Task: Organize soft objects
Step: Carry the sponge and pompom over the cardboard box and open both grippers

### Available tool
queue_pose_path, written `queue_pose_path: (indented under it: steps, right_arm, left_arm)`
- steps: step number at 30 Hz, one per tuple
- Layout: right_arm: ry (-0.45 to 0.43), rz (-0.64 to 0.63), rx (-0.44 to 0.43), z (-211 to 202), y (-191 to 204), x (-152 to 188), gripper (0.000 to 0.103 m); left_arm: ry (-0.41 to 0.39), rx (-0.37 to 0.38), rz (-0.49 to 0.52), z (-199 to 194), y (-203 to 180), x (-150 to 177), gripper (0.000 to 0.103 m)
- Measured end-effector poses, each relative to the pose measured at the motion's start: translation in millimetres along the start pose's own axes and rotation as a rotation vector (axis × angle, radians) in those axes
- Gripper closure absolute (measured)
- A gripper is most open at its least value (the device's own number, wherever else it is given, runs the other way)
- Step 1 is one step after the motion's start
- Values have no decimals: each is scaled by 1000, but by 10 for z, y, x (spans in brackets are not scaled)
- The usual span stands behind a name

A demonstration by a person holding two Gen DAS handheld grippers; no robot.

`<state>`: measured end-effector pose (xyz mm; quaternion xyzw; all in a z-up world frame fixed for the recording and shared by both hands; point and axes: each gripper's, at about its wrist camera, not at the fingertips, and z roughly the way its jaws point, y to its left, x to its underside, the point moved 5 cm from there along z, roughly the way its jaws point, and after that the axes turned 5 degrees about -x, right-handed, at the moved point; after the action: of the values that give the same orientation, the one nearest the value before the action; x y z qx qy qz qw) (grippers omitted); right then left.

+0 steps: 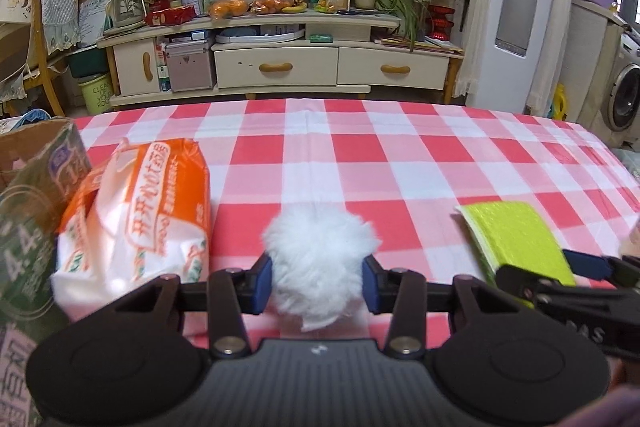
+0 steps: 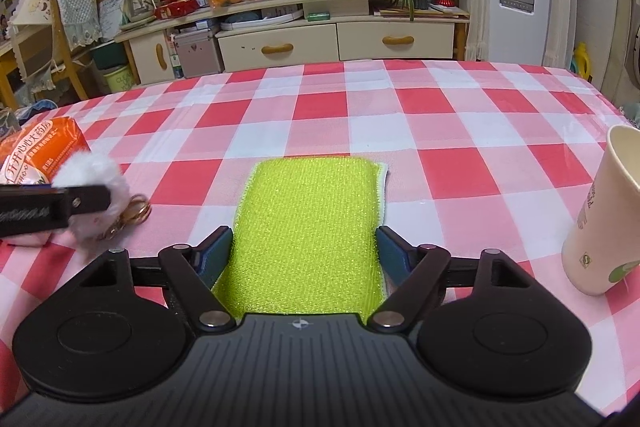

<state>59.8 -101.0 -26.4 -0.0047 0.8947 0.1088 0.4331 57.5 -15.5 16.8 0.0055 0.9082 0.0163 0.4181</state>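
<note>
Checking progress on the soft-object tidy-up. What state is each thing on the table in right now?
White pom-pom: squeezed in the left gripper, key ring hanging free.
Green scouring cloth: flat on the checked tablecloth, between the right gripper jaws, which look open.
Orange tissue pack: sealed, leaning against a green pack.
Paper cup: upright, open-topped.

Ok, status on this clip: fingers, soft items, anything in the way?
Left gripper shut on white pompom. Right gripper open, straddling green scouring pad. Paper cup near right.
</note>
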Motion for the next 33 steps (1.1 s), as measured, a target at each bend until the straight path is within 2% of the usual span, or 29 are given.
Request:
queue_pose_path:
  steps: [10,20,33]
  right_arm:
    - [-35,-32,22,-136,22,42,8]
    - [-61,-77,46,-293,156,120,8]
    - [-118,-125,23,-595,484,223,8]
  left_arm:
    - [-5,53,-8,-372,130,153,61]
    - [-1,96,-19,-440,243,279,61]
    - [-32,132,-46,-619,415,257,61]
